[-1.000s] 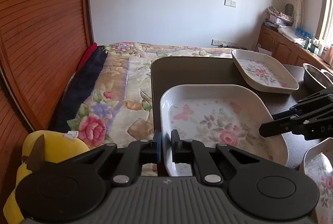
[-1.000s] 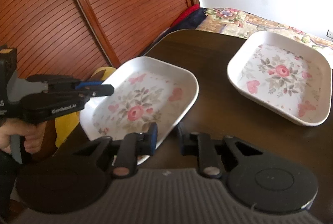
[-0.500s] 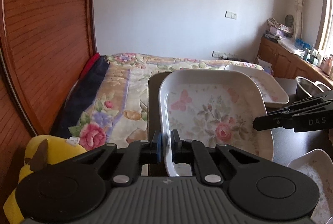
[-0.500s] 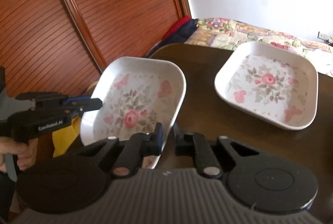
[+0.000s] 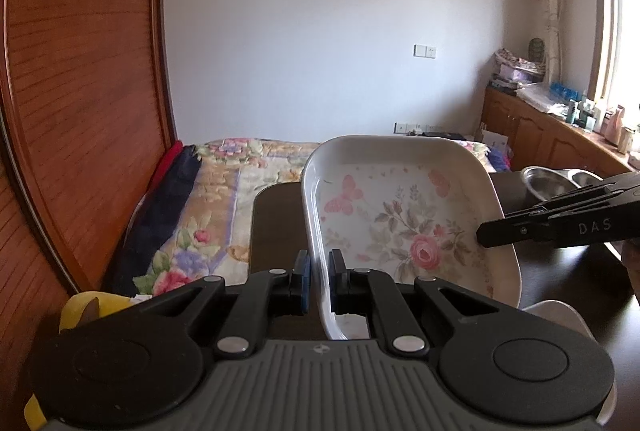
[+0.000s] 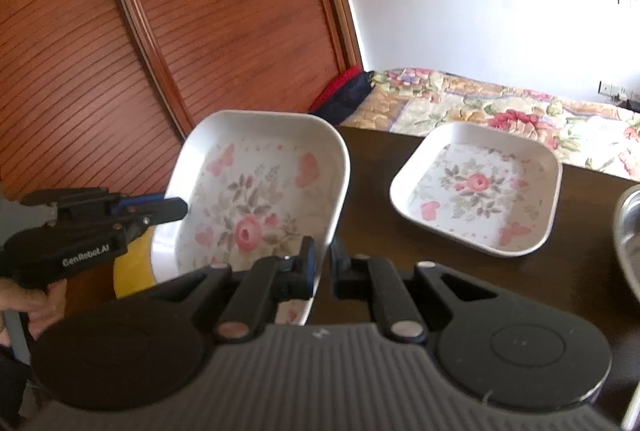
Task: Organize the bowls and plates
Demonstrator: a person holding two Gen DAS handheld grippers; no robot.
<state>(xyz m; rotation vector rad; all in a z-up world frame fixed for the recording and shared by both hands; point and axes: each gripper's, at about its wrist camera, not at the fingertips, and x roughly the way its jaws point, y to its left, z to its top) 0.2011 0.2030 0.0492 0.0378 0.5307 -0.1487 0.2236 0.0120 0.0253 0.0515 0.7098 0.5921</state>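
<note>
The floral plate (image 5: pixel 404 227) tilts, far rim raised, each hand-held gripper, left (image 5: pixel 319 281) and right (image 6: pixel 322 269), pinching a side rim; its near edge is hidden.

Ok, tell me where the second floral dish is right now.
In the right wrist view, the second floral dish sits flat on the dark table, right of the lifted dish, near the bed-side edge.

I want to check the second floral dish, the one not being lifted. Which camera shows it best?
The right wrist view: the second floral dish lies whole and unobstructed on the dark table, beyond the lifted dish. In the left wrist view the lifted dish fills the middle and the second dish is not visible behind it.
</note>
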